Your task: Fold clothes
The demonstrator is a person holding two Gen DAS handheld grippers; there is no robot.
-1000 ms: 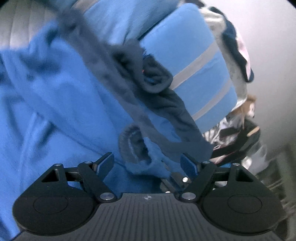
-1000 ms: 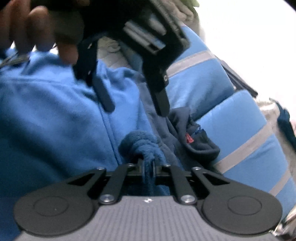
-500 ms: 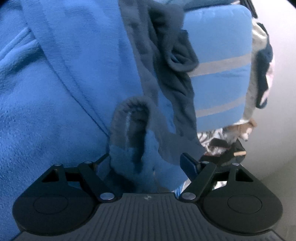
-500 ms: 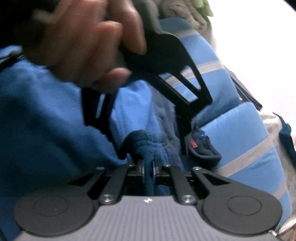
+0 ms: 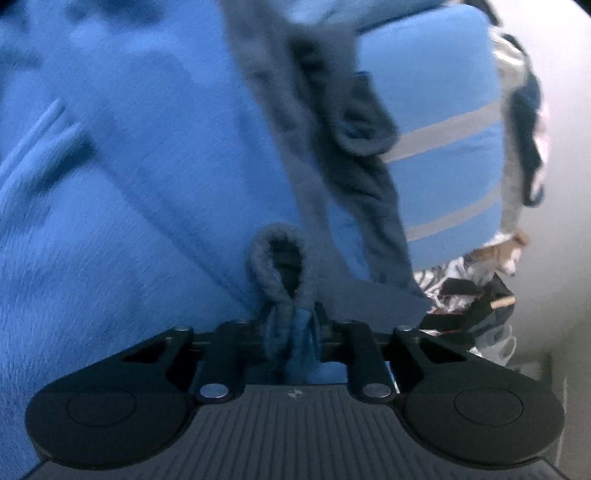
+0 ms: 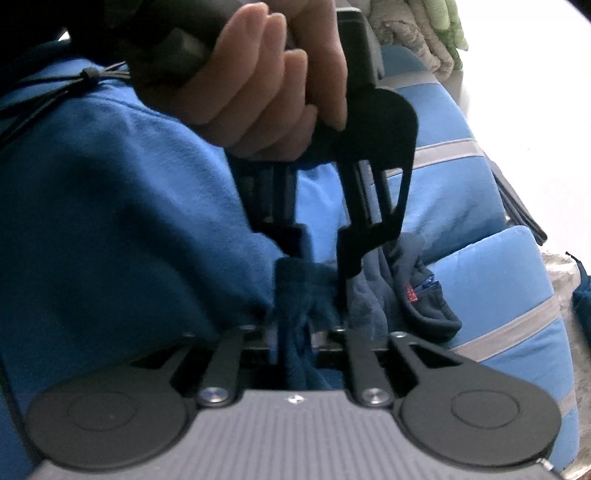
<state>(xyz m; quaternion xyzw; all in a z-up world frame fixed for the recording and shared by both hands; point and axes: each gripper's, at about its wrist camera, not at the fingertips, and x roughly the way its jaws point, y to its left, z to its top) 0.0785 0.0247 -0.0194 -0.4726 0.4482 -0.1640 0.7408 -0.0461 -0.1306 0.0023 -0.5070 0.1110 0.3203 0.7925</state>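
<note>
A blue fleece garment (image 5: 129, 221) with dark navy trim fills both views. In the left wrist view my left gripper (image 5: 291, 328) is closing, its jaws pinching a bunched loop of the navy trim (image 5: 277, 251). The right wrist view has my right gripper (image 6: 310, 332) opening, with the same dark fold (image 6: 295, 288) loose between its parted jaws. Just beyond it a person's hand (image 6: 266, 92) holds the left gripper (image 6: 321, 258), whose fingers clamp that fold from above. A navy cuff with a red tag (image 6: 417, 295) lies to the right.
A light blue cushion with grey stripes (image 5: 443, 147) lies under and behind the fleece, seen too as the cushion (image 6: 498, 277) on the right. A heap of mixed clothes (image 5: 524, 129) and dark items (image 5: 480, 295) sit at its far side. Folded quilted fabric (image 6: 424, 29) rests on a pale surface.
The left gripper came down over the navy trim loop and shut on it. The right gripper's jaws, clamped on the fold before, have parted.
</note>
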